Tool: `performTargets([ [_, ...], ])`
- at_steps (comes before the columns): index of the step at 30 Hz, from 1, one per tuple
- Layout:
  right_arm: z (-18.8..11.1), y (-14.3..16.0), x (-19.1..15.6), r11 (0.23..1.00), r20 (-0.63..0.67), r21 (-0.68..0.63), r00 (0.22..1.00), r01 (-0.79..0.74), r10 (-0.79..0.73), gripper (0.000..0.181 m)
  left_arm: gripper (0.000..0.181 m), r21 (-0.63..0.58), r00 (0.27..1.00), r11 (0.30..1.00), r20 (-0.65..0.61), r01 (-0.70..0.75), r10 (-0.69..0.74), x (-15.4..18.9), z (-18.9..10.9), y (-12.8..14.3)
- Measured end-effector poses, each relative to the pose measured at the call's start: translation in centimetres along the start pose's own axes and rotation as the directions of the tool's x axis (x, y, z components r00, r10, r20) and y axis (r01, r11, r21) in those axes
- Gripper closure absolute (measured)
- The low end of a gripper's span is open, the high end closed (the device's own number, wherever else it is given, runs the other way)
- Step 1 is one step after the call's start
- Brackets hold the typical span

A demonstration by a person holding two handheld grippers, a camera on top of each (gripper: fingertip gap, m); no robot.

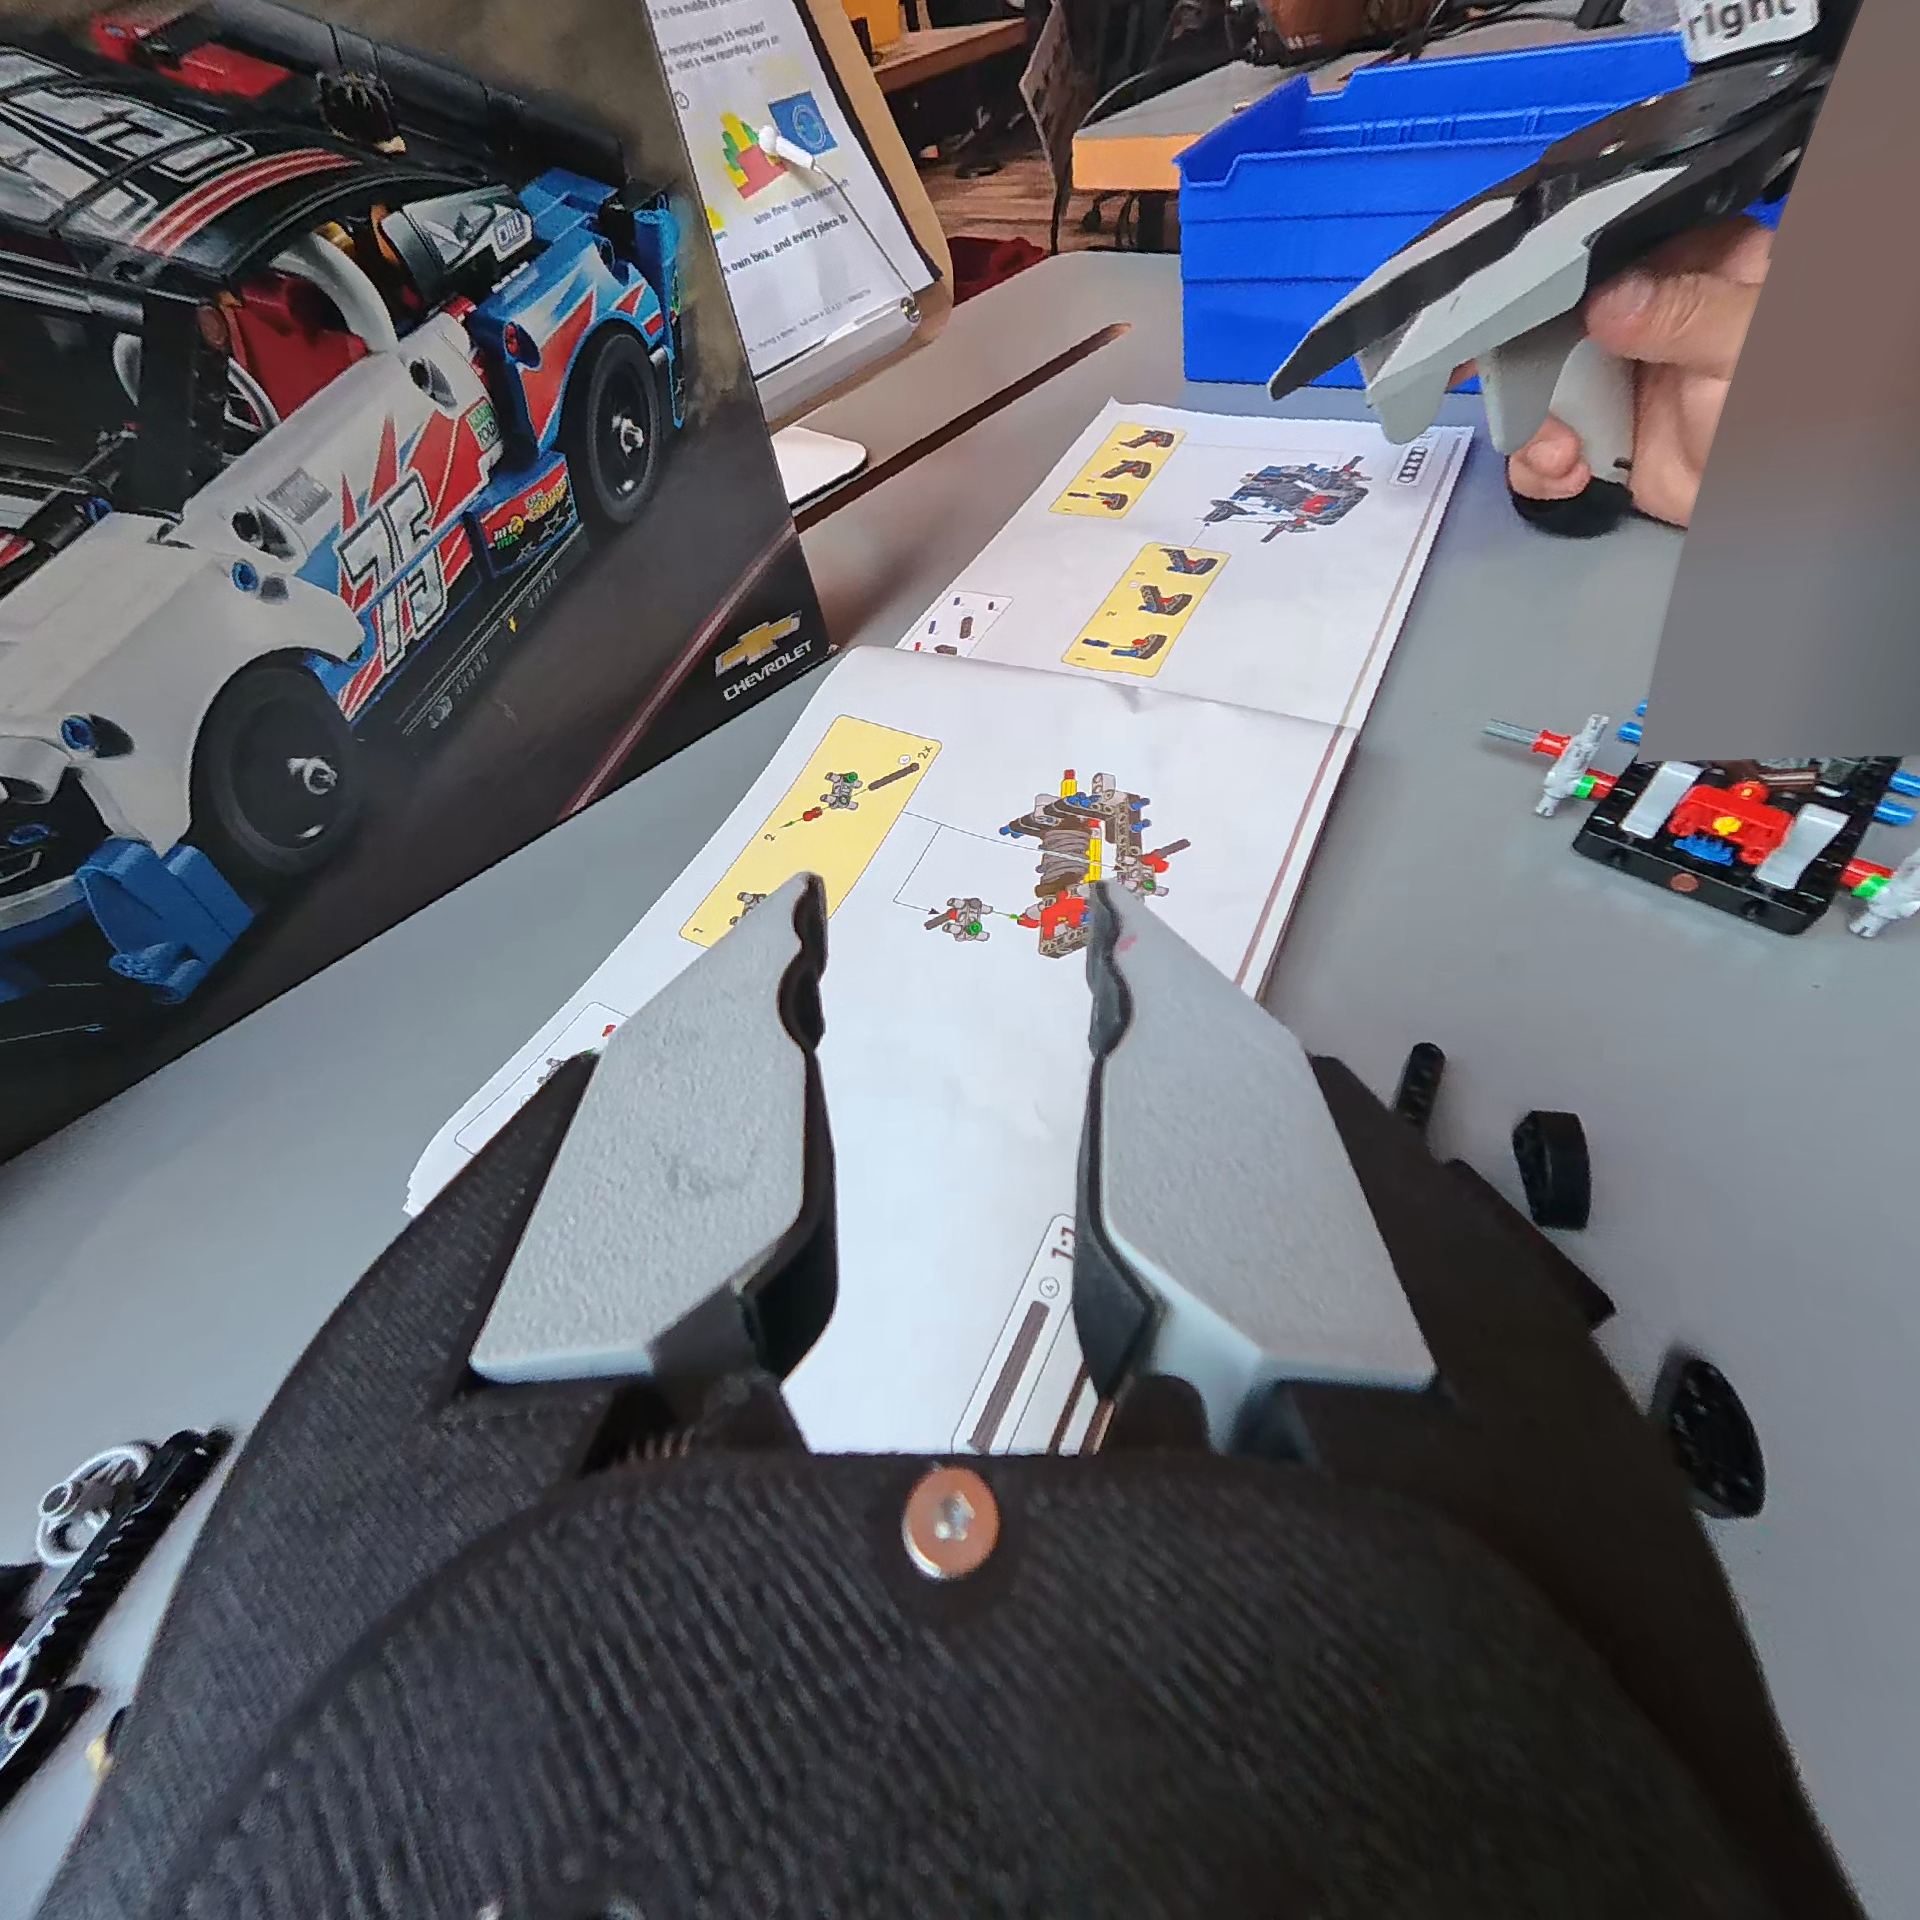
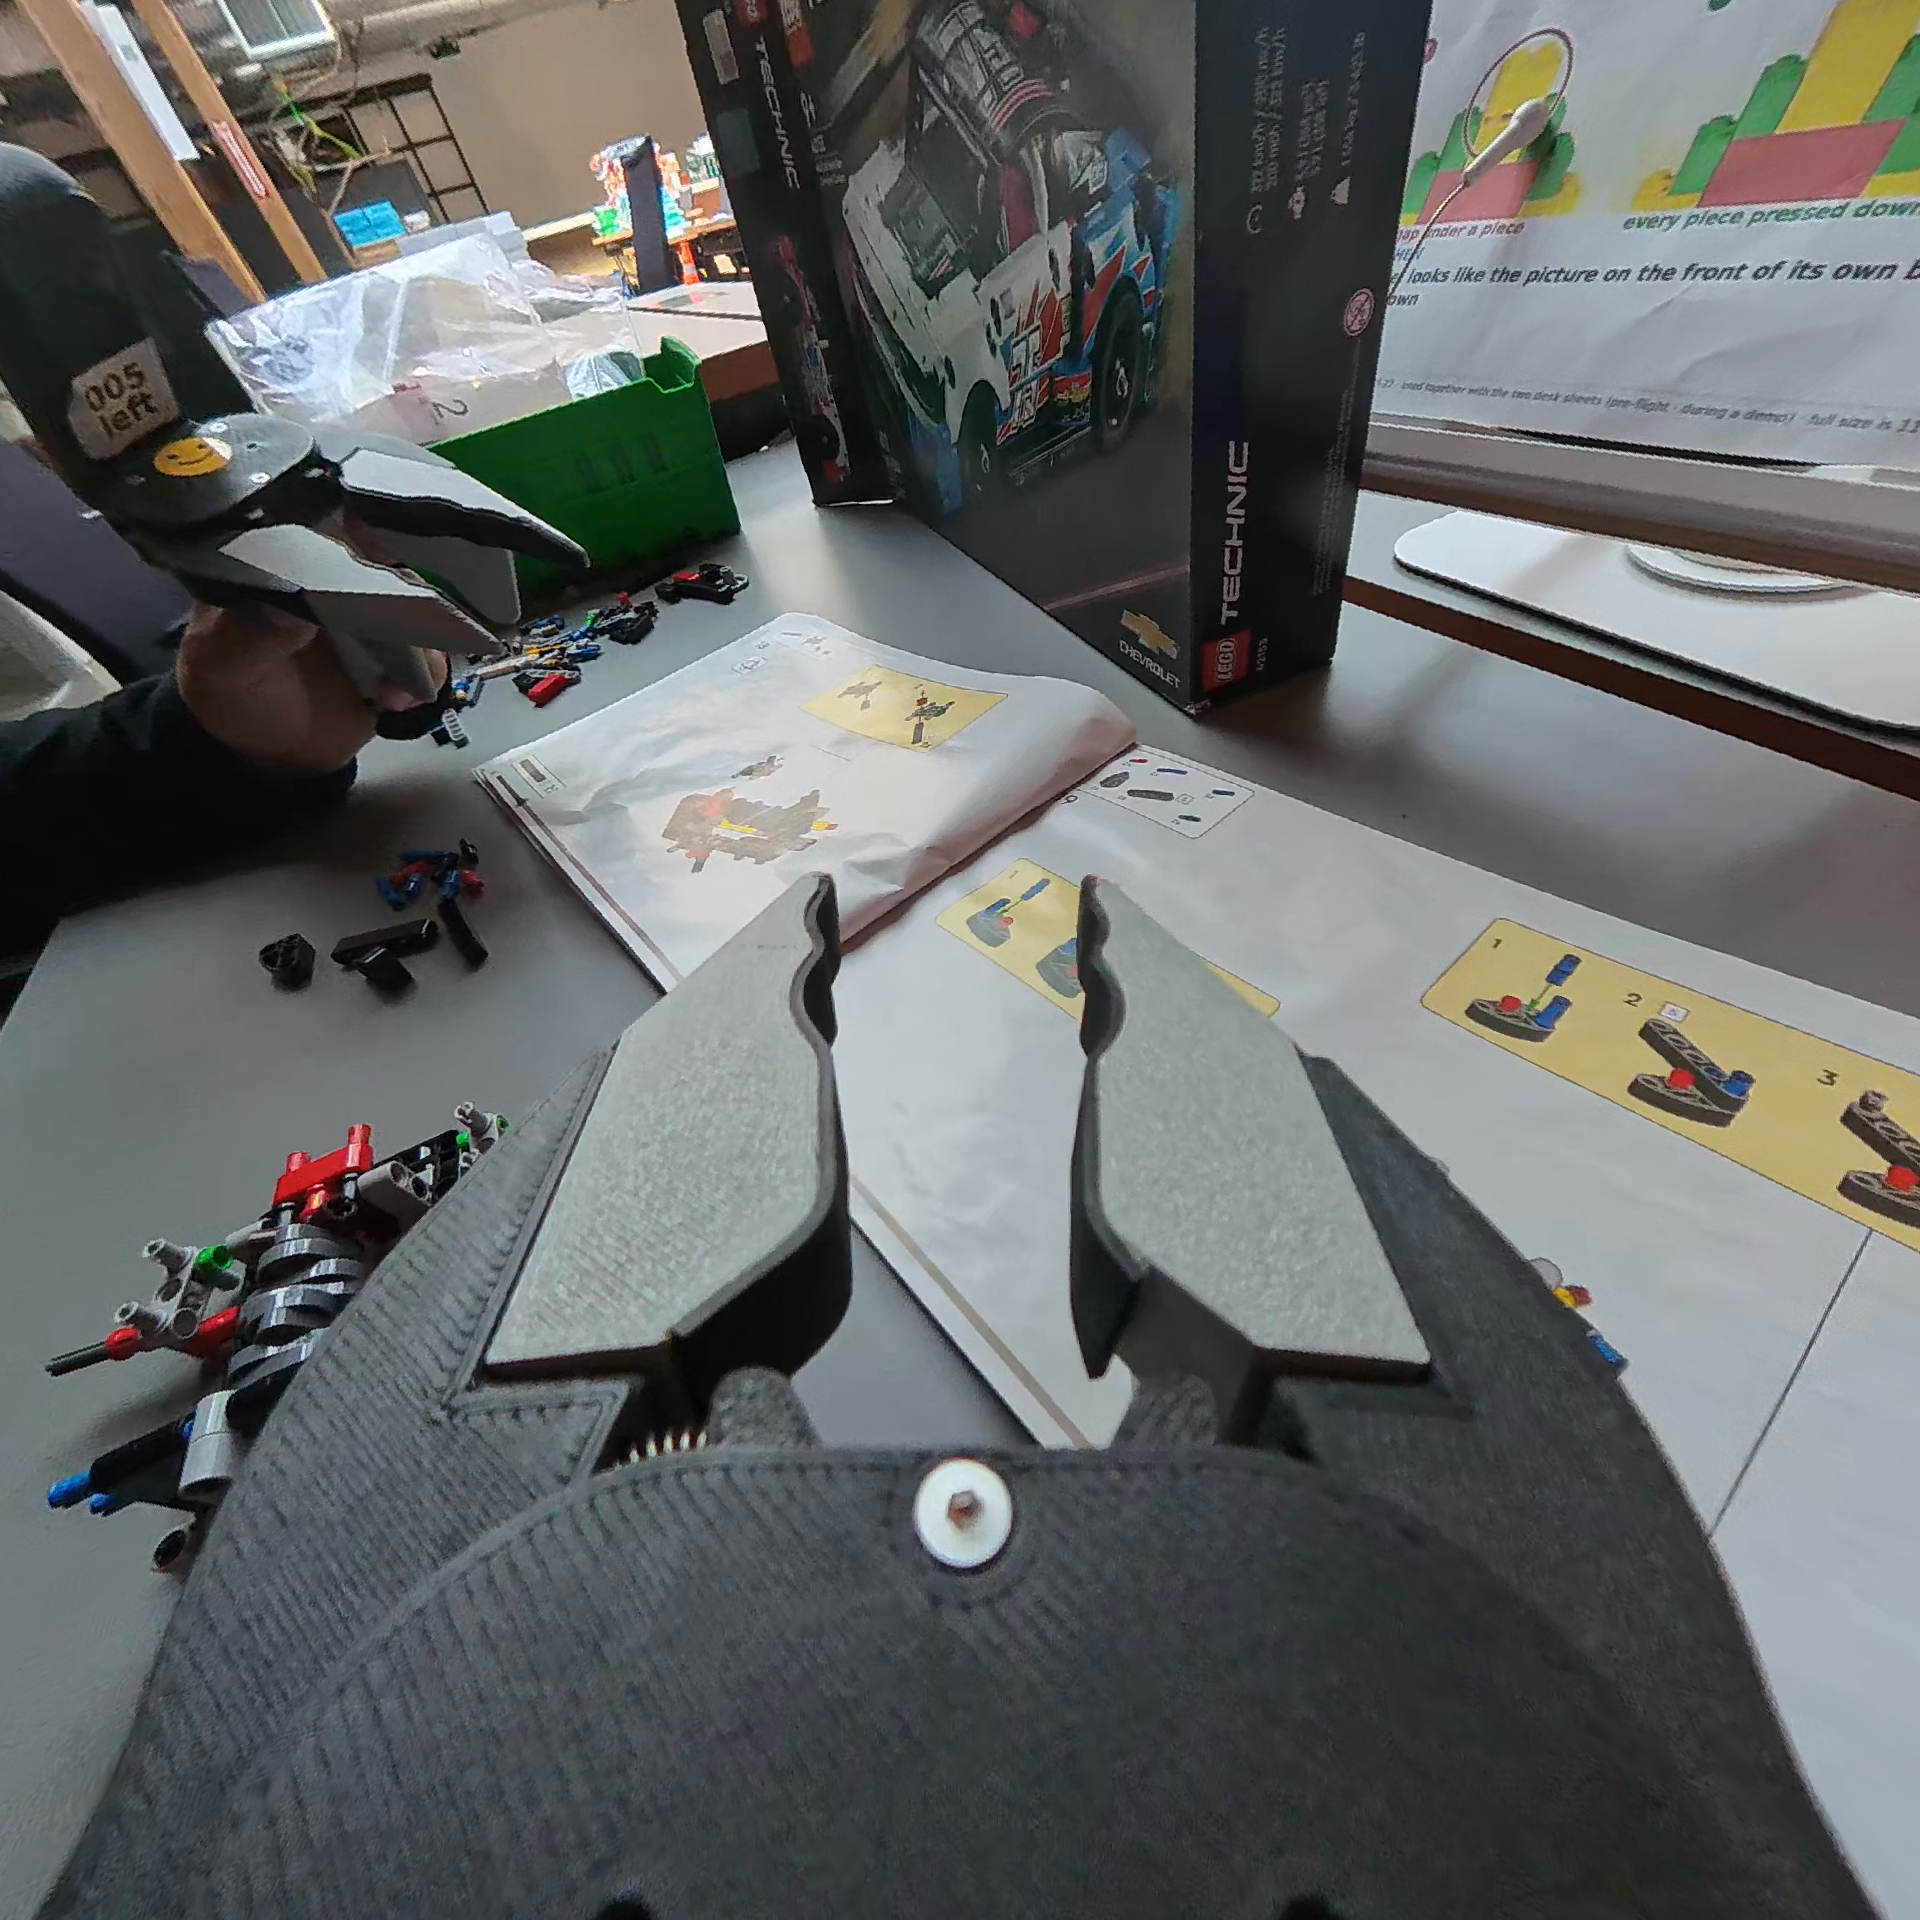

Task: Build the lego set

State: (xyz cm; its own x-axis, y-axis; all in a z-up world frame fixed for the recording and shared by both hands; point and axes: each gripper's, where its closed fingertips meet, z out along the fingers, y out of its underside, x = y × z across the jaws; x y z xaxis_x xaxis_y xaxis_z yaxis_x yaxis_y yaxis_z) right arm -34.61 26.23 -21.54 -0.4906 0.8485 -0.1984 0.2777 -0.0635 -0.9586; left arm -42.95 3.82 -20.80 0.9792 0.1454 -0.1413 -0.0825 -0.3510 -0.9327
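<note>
Both grippers hover empty over the open booklet; the half-built model sits on the table.

The left gripper (image 1: pixel 956 904) has its jaws parted by a moderate gap with nothing between them, above the left page of the booklet (image 1: pixel 1039 1091). The right gripper (image 2: pixel 951 904) is parted just as far, also empty, over the right page. The model (image 2: pixel 260 1278), black, red and grey, lies just right of the booklet, apart from both grippers. The set's box (image 1: pixel 364 468) stands upright behind the booklet, showing a race car, a brand logo and lettering. Loose pieces (image 2: pixel 416 914) lie near the left page. Each gripper carries a small written tag; a printed sheet (image 1: pixel 800 187) stands behind the box, near a blue bin (image 1: pixel 1403 208).
</note>
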Motion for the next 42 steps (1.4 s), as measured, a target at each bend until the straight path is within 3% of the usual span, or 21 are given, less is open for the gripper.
performTargets([
  [42,0.12,0.59,0.25,0.999,-0.015,-0.04,0.999,0.035,-0.035,0.14,0.145,-0.037,0.999,0.999,0.036,-0.014,0.015,-0.44,-0.25,0.45],
])
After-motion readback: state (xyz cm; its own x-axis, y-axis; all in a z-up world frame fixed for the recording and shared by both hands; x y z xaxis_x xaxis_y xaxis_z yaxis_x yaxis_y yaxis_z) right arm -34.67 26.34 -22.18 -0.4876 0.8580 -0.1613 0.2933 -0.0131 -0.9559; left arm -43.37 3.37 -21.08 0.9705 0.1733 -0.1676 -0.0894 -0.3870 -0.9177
